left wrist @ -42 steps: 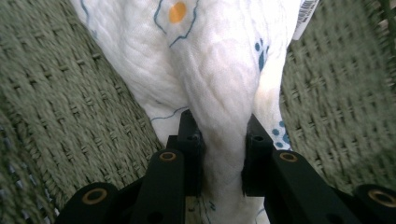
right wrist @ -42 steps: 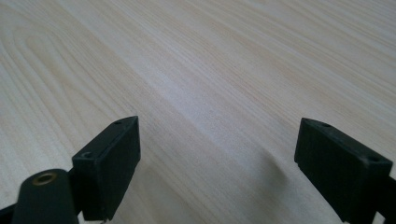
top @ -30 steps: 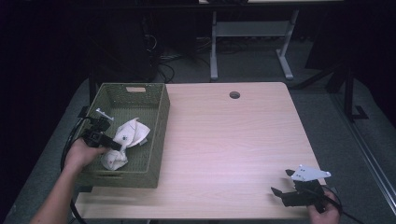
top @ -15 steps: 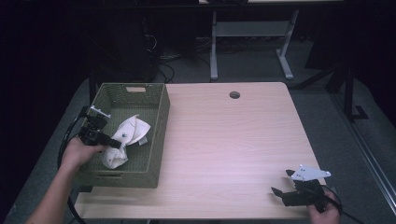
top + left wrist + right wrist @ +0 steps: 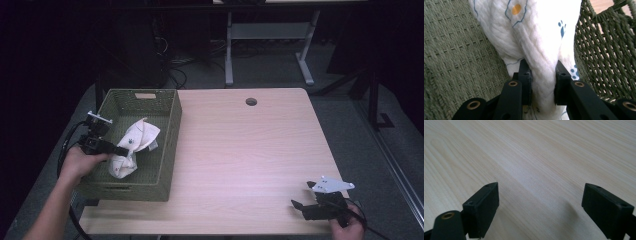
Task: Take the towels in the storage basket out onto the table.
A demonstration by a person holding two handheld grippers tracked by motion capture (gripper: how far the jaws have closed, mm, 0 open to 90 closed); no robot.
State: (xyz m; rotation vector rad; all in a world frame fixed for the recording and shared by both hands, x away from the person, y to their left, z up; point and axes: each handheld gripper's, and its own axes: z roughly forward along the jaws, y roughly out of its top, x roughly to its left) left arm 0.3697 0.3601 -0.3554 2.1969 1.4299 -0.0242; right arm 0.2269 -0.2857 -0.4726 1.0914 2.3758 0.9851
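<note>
A white cloth (image 5: 135,142) with small blue and orange prints lies bunched inside the green woven basket (image 5: 170,137) at the table's left. My left gripper (image 5: 122,150) reaches into the basket and is shut on a thick fold of that cloth (image 5: 541,50); both black pads press its sides. The left gripper (image 5: 542,85) has the basket's woven floor and wall close around it. Near the table's front right corner my right gripper (image 5: 300,200) rests low over the bare wood, and its jaws stand wide apart. The right gripper (image 5: 540,207) holds nothing.
The light wooden table (image 5: 250,150) has a round cable hole (image 5: 251,101) near its far edge. A metal-legged frame (image 5: 270,35) stands on the dark floor behind. Cables trail from the left hand over the table's left side.
The left hand with the gripped cloth has shifted slightly up and toward the far side of the basket. The right gripper has stayed where it was.
</note>
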